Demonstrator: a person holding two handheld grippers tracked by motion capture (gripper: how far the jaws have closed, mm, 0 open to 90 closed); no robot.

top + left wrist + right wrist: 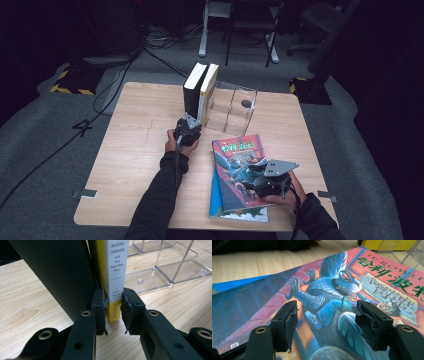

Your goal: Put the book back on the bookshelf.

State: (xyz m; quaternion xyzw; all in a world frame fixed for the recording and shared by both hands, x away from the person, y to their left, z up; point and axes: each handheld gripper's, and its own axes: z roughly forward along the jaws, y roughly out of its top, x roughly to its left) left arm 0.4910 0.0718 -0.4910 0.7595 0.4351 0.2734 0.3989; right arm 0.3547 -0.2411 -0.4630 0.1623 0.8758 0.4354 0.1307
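Note:
A white and yellow Agatha Christie paperback (117, 270) stands upright on the table beside a black book (55, 272). My left gripper (113, 296) is shut on the bottom of its spine, one pad on each side. From above, this gripper (190, 124) sits at the foot of the standing pair (209, 85). A colourful illustrated book (332, 287) lies flat near the front right of the table. My right gripper (329, 307) hovers low over its cover, open, with nothing between the jaws. The high view shows this gripper (245, 175) above that book (235, 152).
A clear acrylic divider rack (232, 107) stands right of the upright books, its compartments (170, 267) bare. A thin blue book (216, 200) lies under the colourful one, sticking out at the left. The wooden table (135, 130) has free room on its left half.

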